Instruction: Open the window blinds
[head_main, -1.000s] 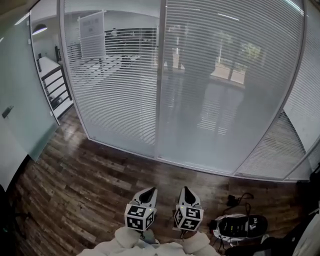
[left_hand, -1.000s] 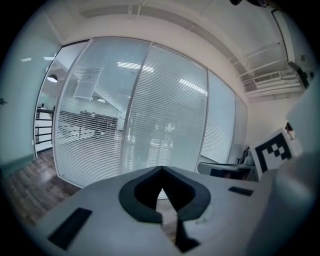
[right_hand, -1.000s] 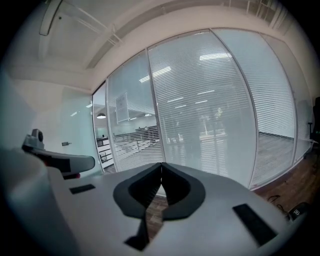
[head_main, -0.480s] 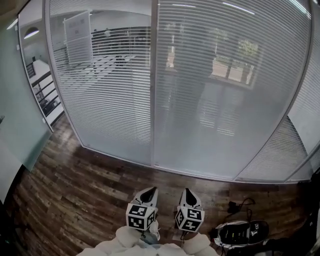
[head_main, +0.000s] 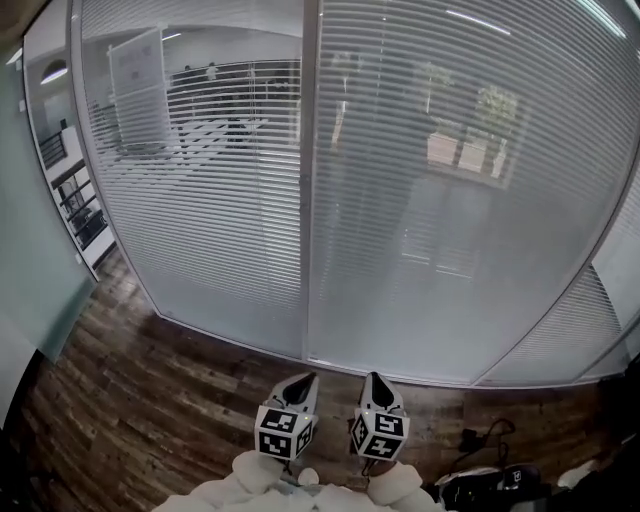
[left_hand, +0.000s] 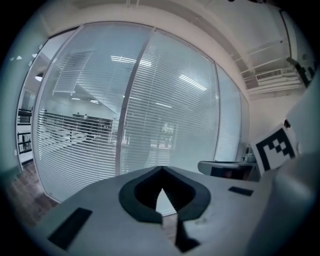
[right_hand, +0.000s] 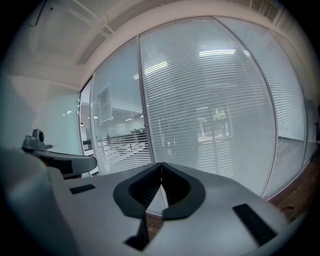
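Ceiling (right_hand: 65, 40) above blinds (right_hand: 210, 100): gripper views only

A dark plank floor (head_main: 150, 400) carries a black-and-white object (head_main: 490, 485) and a black cable (head_main: 468, 438) at its lower right.

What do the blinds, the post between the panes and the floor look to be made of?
Blinds: thin, pale horizontal slats, faintly glossy, likely aluminium or plastic; bright streaky reflections suggest glass in front of them.
Post: smooth light grey, probably painted metal.
Floor: dark brown planks with visible grain, either wood or wood-look laminate.
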